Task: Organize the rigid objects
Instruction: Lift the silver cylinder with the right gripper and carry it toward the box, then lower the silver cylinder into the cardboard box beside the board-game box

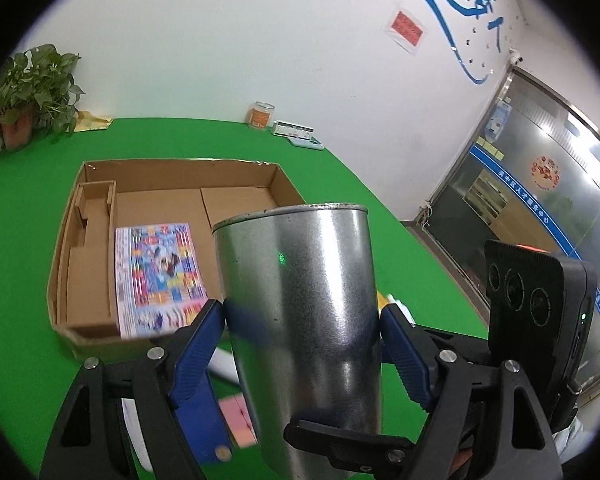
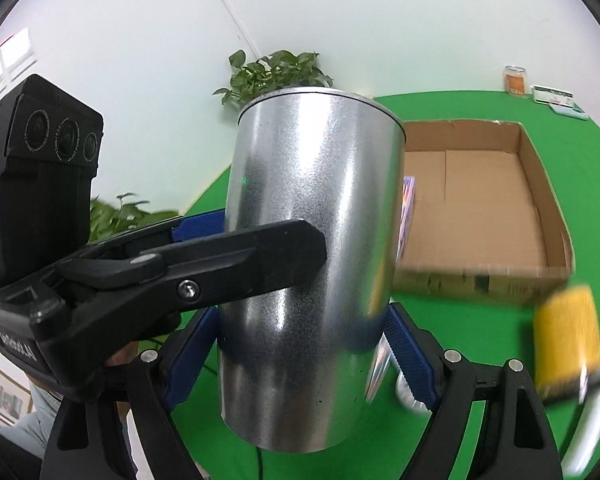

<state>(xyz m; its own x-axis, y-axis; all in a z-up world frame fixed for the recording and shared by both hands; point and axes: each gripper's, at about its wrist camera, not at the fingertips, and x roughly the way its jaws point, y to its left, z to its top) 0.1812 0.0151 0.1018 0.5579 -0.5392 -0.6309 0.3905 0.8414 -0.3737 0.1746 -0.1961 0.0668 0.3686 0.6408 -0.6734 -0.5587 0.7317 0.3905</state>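
Note:
A large shiny metal can (image 1: 304,312) fills the middle of both views, held up above the green table. My left gripper (image 1: 302,316) is shut on the can, its blue pads (image 1: 198,344) pressed on both sides. My right gripper (image 2: 302,320) is also shut on the same metal can (image 2: 312,264). The left gripper's black finger (image 2: 220,268) crosses the can's front in the right wrist view. An open cardboard box (image 1: 100,248) lies on the table behind, with a colourful booklet (image 1: 160,276) inside; the box also shows in the right wrist view (image 2: 484,208).
A yellow object (image 2: 568,340) and a small silver can (image 2: 410,392) lie in front of the box. Pink blocks (image 1: 240,420) and white paper lie below the left gripper. A potted plant (image 1: 28,96), an orange jar (image 1: 262,114) and flat cases (image 1: 300,136) stand near the wall.

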